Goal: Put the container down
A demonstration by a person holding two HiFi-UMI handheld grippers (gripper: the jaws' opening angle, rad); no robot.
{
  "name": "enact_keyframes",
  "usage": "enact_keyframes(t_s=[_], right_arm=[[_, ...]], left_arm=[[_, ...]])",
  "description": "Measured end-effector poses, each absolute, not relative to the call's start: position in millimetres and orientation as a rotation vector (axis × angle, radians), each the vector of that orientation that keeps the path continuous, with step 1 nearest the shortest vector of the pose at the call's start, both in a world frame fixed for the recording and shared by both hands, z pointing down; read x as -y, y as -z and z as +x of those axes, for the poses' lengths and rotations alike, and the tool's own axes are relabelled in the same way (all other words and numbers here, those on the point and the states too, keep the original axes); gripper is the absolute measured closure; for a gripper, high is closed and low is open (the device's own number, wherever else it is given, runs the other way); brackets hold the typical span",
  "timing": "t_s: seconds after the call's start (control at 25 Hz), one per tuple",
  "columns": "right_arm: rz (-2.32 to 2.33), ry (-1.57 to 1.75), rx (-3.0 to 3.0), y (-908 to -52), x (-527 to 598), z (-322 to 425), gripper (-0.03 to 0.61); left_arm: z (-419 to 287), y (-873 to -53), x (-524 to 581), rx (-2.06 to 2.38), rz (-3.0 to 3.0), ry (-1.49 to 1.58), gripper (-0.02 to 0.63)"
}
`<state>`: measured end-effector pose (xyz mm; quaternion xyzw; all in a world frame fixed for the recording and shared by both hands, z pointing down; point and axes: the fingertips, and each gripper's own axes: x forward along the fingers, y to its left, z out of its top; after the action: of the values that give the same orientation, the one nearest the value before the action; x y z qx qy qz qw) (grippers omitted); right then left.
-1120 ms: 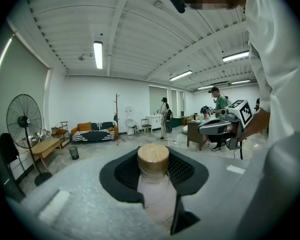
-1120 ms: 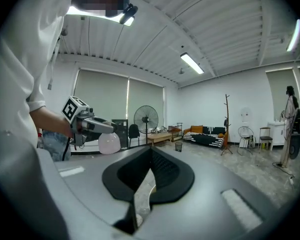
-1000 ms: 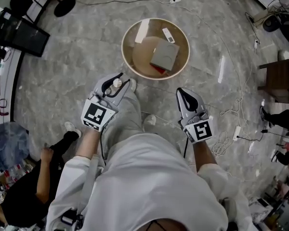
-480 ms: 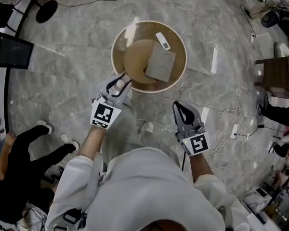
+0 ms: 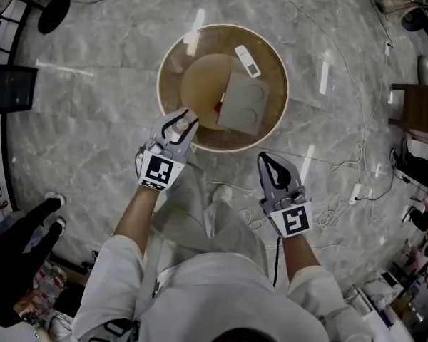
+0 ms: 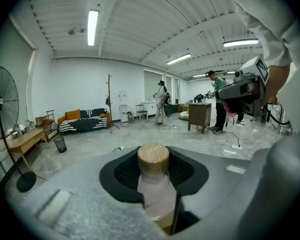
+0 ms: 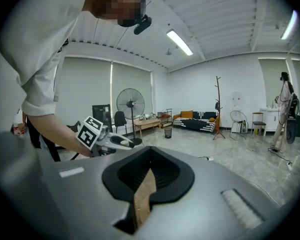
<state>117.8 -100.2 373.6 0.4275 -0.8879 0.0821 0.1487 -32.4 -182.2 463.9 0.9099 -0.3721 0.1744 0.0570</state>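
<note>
The container [image 6: 154, 186] is a small clear bottle with a cork cap [image 6: 153, 158]. My left gripper [image 6: 154, 176] is shut on it, and the bottle stands upright between the jaws. In the head view the left gripper [image 5: 178, 127] with the container [image 5: 176, 127] hovers over the near rim of a round wooden table [image 5: 168, 61]. My right gripper [image 5: 274, 171] hangs over the floor, nearer me and right of the table. In the right gripper view a thin brown card [image 7: 144, 196] is pinched between the right gripper's [image 7: 146, 184] jaws.
On the table lie a grey square box [image 5: 244, 104], a white remote [image 5: 247, 60] and a small red item [image 5: 217, 106]. Cables and a power strip [image 5: 355, 191] trail over the floor at right. A dark cabinet [image 5: 421, 109] stands far right; a person in black [image 5: 18, 258] is at lower left.
The left gripper with the container has moved forward from above my leg to the table's near rim. The table now sits closer. The person in black has drawn back to the left.
</note>
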Motion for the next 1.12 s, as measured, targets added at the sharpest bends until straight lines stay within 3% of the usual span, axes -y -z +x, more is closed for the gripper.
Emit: enact_keyframes(t_s=[1.12], right_arm=[[1.225,-0.326,2.566,-616,191,74,0.574]], left_arm=[[-18,-713,260,0.981,2.795,-0.543,0.491]])
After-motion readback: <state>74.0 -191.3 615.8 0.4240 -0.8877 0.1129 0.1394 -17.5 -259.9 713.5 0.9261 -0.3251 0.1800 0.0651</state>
